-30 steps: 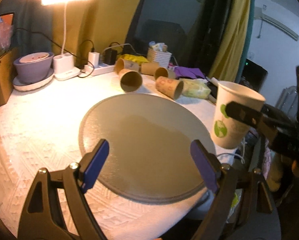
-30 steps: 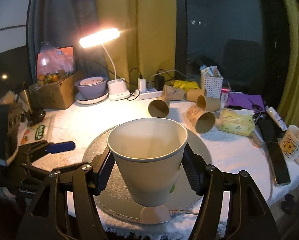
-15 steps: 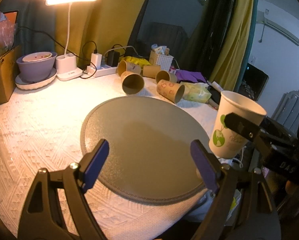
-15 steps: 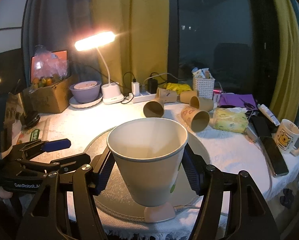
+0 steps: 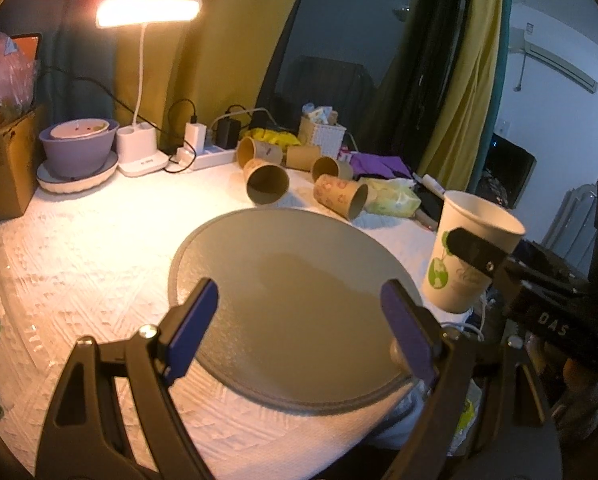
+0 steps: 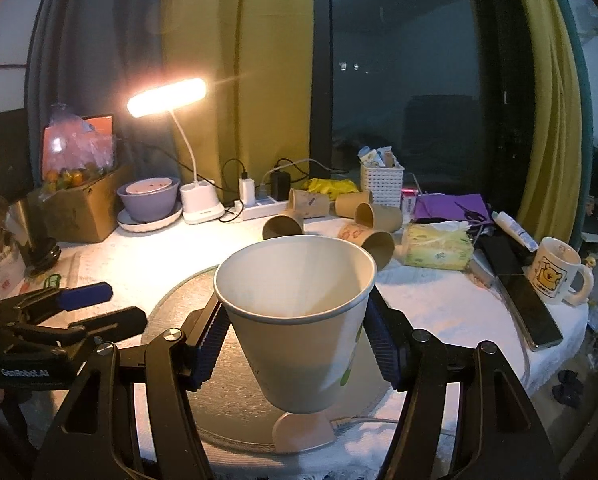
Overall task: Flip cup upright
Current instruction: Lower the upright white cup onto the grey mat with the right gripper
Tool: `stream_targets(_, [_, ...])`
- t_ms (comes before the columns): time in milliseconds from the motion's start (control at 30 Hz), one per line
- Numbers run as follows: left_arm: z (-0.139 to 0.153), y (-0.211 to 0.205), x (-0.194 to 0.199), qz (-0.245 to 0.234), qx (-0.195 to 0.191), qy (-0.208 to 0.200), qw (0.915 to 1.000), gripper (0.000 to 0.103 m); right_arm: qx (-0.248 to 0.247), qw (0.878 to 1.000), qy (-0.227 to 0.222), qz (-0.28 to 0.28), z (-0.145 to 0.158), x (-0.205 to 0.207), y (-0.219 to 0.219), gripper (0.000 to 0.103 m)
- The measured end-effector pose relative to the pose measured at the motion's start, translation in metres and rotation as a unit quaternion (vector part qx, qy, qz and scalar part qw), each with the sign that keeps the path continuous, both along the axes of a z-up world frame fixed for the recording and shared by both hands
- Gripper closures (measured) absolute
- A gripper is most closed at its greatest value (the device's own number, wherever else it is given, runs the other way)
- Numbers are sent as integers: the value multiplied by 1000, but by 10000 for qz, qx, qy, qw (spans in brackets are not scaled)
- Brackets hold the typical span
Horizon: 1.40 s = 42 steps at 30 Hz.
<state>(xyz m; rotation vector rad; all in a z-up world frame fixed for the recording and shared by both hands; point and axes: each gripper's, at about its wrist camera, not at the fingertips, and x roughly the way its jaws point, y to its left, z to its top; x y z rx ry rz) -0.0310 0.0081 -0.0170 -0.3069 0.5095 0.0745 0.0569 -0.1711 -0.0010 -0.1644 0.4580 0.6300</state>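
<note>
My right gripper (image 6: 295, 344) is shut on a white paper cup (image 6: 299, 320) with a green print. It holds the cup upright, mouth up, in the air above the near right edge of the round grey mat (image 5: 295, 300). In the left wrist view the cup (image 5: 467, 256) shows at the right with a black finger across its side. My left gripper (image 5: 299, 332) is open and empty, low over the near part of the mat; it also shows in the right wrist view (image 6: 71, 312) at the left.
Several brown paper cups (image 5: 267, 182) lie on their sides behind the mat. A lit desk lamp (image 5: 147, 12), purple bowl (image 5: 77, 150), power strip (image 5: 211, 156), white basket (image 6: 381, 180), tissue pack (image 6: 437, 246), phone (image 6: 531, 312) and mug (image 6: 555, 272) stand around. A cardboard box (image 5: 1, 168) sits left.
Both grippers have drawn back and up a little from the table. The cup stays upright in the right gripper. The left gripper stays open.
</note>
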Motion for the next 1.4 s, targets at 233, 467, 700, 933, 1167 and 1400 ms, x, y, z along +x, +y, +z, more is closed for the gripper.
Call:
stream_targets(233, [4,-1,-4,9,27,-78,10000,18,14,10000,-29,-21,-1,3,-1,36])
stream_targets(467, [6,1,4,-1,140,-154,9998,18,-81,9997,-229,97,0,26,15,36])
stream_targets(700, [-1,11,23,20,138,-128,9998,18,-243,9994,-202,167,-11,68,38,36])
stream_targets(933, [-9,29,45,90,124,-29,9999,18,-392,9990,15,222,-29,102,61,36])
stream_targets(1167, [-19,38,61,64,29,92,9999,18,-455,9978,299,381,-45,123,85,36])
stream_targets(1400, [-27,44,66,86,-39,190,9998,18,-520,9966,507,387,-57,133,94,36])
